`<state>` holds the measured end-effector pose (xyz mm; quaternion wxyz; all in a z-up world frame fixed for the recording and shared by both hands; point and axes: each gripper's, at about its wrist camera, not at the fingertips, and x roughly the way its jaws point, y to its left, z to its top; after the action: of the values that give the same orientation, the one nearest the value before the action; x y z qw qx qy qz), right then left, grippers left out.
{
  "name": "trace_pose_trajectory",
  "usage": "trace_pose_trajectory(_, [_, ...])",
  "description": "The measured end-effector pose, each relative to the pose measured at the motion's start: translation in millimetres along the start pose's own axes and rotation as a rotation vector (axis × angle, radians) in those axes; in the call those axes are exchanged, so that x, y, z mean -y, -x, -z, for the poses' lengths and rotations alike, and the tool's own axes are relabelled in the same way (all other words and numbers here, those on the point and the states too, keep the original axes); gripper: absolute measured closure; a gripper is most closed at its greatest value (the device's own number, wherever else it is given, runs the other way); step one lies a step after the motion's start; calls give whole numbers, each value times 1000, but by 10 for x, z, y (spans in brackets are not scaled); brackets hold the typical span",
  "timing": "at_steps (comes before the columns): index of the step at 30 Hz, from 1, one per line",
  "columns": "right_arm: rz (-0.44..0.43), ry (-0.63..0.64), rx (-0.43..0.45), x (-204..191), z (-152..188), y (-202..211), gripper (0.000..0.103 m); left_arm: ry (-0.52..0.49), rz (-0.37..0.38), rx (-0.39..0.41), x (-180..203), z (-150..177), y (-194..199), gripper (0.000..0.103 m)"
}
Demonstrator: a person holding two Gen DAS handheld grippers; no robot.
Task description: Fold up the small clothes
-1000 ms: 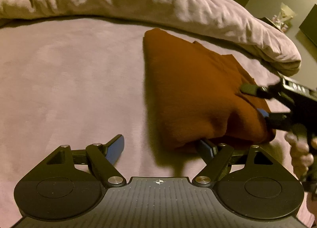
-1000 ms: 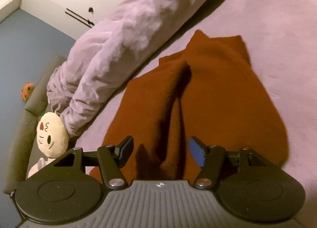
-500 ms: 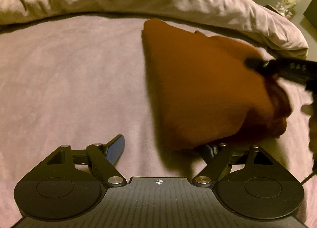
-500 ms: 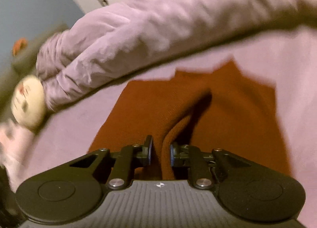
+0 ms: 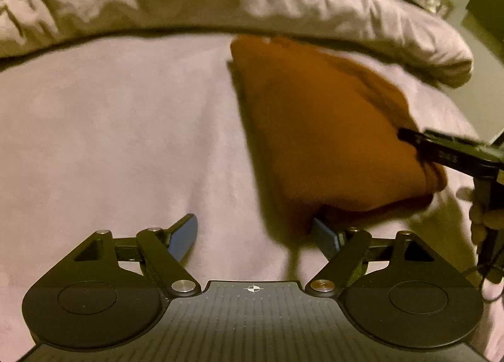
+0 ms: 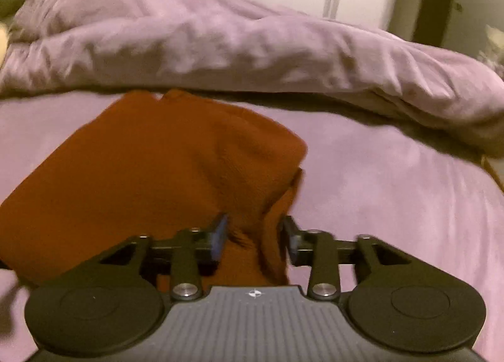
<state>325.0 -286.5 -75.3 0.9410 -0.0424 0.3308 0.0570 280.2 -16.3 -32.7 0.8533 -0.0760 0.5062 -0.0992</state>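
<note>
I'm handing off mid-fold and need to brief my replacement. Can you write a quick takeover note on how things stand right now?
Left gripper: jaws wide open, empty, low over the bed sheet; its right finger sits at the near edge of the brown garment.
Right gripper: jaws opening, a raised fold of the garment between them at its right edge.
Garment: lies on the sheet just in front of the bunched duvet.
Done: folded over into a rough wedge.
Left: let go cleanly, flatten the bunched right edge, probably one more fold.
</note>
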Motion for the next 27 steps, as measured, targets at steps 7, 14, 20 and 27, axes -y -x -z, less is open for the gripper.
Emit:
trace_pose_trajectory(7, [-66, -137, 143, 12, 79, 542, 57, 98, 14, 113, 49, -248, 173, 18])
trace_pose_trajectory(14, [-133, 48, 102, -438, 203, 456, 73, 96, 31, 51, 215, -283, -213, 12])
trace_pose_trajectory(20, [-105, 52, 70, -174, 430, 211, 76, 101, 65, 9, 215, -188, -457, 5])
trace_pose_trajectory(27, [-206, -73, 51, 68, 237, 300, 65, 204, 155, 55, -49, -372, -283, 12])
